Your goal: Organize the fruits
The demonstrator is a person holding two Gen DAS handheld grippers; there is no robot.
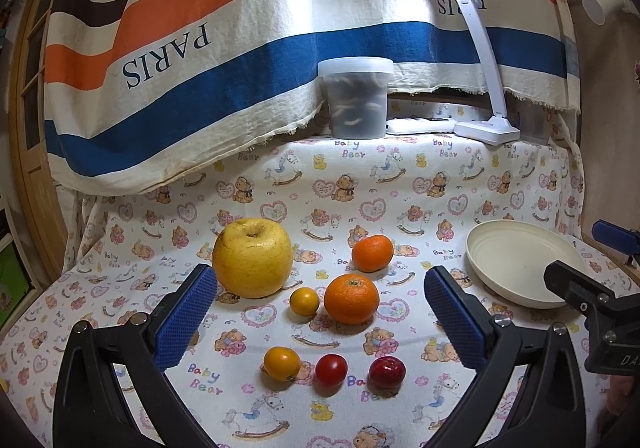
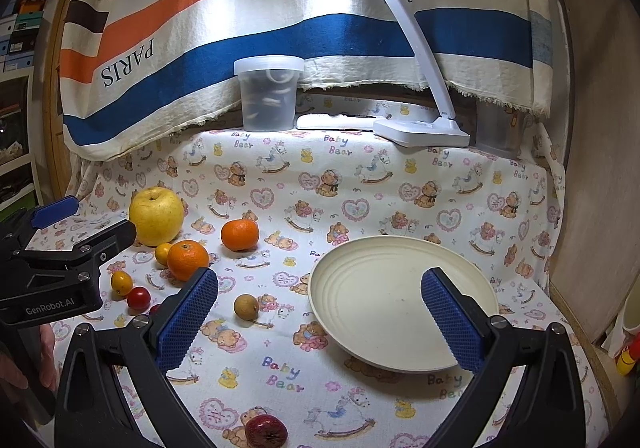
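Plate [image 2: 400, 304], cream, nothing in it; taken as landmark.
Fruit, all lying left of plate on the printed cloth [image 2: 360, 176]: yellow apple [image 1: 252, 263] farthest; two oranges [image 1: 351, 298]; small yellow and red tomatoes [image 1: 331, 369]; dark red fruit [image 1: 387, 371]; brown round fruit [image 2: 245, 306] nearest the plate.
Left gripper [image 1: 320, 322]: fingers wide apart, holding nothing, fruit cluster directly ahead between them; judged the nearer tool.
Right gripper [image 2: 320, 318]: fingers wide apart, holding nothing, facing the plate.

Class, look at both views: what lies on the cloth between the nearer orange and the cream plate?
In the right wrist view, a small brown round fruit lies alone between the nearer orange and the cream plate; otherwise only bare cloth.
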